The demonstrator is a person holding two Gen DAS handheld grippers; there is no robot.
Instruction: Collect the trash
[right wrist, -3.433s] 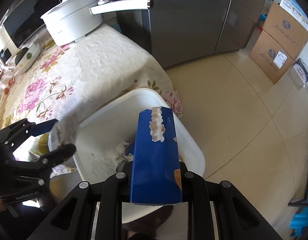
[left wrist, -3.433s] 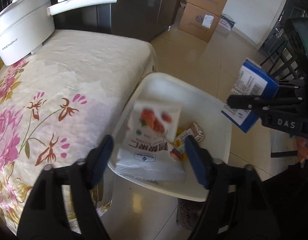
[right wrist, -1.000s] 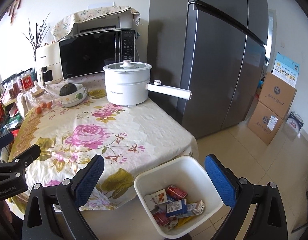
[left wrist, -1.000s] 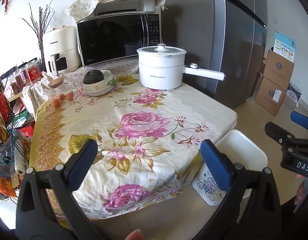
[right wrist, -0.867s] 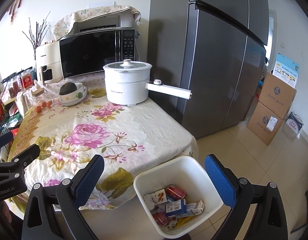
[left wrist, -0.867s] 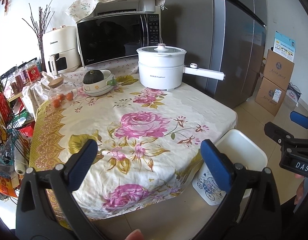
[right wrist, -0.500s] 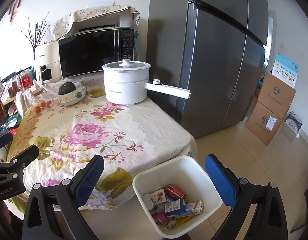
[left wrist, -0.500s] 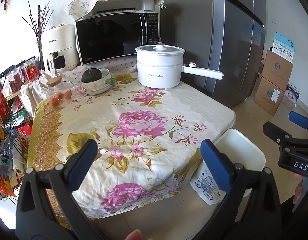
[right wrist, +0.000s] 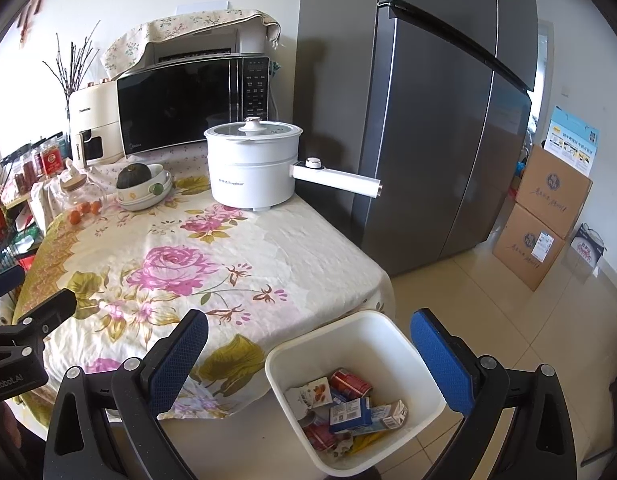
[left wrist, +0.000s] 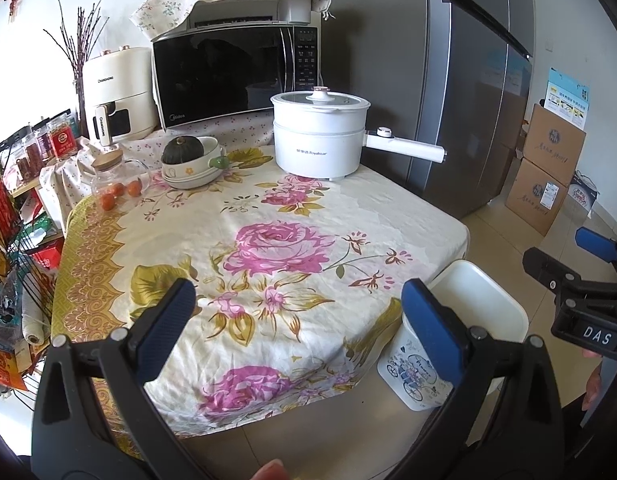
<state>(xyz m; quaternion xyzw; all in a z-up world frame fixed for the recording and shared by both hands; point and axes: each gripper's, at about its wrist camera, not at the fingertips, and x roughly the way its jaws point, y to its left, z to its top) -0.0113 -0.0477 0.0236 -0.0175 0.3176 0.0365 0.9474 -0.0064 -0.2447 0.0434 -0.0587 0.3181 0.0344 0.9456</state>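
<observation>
Both grippers, left (left wrist: 298, 322) & right (right wrist: 308, 354), fingers spread, empty. Bin (right wrist: 420, 364) w/ trash (right wrist: 348, 410) at tabletop's (right wrist: 212, 264) 5 o'clock corner.

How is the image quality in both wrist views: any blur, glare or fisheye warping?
Left wrist view: sharp, dark corners; the fridge edge bows, and daylight washes out the wall at upper left. Right wrist view: equally sharp, fridge lines curve, soft sheen on the floor tiles; the trash bin contents stay readable.
</observation>
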